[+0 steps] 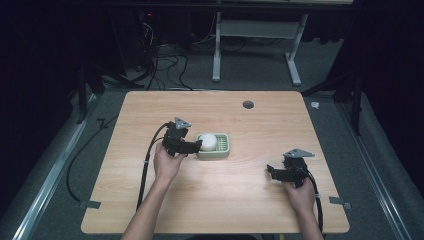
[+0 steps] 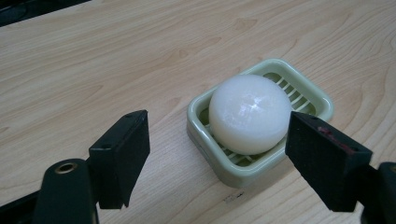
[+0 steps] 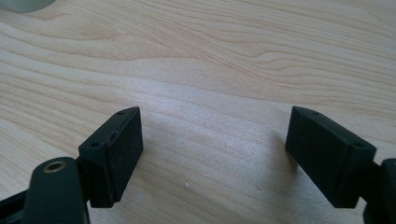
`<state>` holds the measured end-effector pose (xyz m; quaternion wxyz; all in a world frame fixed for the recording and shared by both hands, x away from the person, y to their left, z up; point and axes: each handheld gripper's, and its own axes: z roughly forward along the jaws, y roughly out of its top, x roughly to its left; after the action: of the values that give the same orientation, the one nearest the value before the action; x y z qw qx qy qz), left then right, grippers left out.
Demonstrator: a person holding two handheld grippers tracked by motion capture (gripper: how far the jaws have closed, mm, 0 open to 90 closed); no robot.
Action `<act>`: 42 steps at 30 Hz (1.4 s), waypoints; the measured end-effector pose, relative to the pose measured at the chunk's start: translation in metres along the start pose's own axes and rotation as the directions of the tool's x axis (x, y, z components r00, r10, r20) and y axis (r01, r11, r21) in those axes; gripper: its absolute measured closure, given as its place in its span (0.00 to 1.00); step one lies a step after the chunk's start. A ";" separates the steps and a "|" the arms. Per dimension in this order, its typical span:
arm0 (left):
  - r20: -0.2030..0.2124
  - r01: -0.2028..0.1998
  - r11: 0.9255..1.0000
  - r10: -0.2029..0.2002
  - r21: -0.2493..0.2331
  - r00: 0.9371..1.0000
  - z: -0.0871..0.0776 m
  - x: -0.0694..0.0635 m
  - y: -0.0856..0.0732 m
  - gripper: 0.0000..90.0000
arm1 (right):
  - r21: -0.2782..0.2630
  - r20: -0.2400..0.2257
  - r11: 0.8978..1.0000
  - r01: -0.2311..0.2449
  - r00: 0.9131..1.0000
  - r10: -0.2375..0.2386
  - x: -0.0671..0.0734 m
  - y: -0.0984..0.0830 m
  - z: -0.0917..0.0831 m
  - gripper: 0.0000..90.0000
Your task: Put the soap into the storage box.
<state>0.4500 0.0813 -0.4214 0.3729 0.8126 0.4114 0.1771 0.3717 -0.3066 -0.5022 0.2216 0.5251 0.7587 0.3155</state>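
**Left gripper at soap dish, right gripper idle**

Presently, the left gripper [image 1: 196, 145] is held at the left edge of the green soap dish [image 1: 223, 148], near the middle of the tabletop [image 1: 240, 200]. Its jaws are spread wide and grip nothing; in the left gripper view they stand apart either side of the dish's near corner. A round white soap bar [image 2: 250, 113] rests in the dish on its slatted floor. Well apart to the right, the right gripper [image 1: 271, 170] sits low over bare wood, jaws likewise spread and empty.
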 end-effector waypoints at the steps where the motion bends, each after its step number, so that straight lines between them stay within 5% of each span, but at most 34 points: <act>1: -0.001 0.002 1.000 -0.002 -0.001 1.000 -0.001 0.001 0.000 0.25 | 0.000 0.000 1.000 0.001 1.000 -0.001 0.000 0.000 0.000 0.22; 21: -0.003 0.044 0.999 -0.044 -0.021 0.999 -0.021 0.011 -0.011 0.25 | 0.000 0.001 1.000 0.002 1.000 -0.002 0.000 0.000 0.000 0.22; 42: -0.034 0.028 0.999 -0.029 -0.021 0.999 -0.038 0.014 -0.018 0.25 | 0.000 0.001 1.000 0.001 1.000 -0.001 0.000 0.000 0.000 0.22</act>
<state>0.4263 0.1173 -0.4097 0.3767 0.7995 0.4274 0.1902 0.3717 -0.3065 -0.5022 0.2221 0.5247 0.7590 0.3151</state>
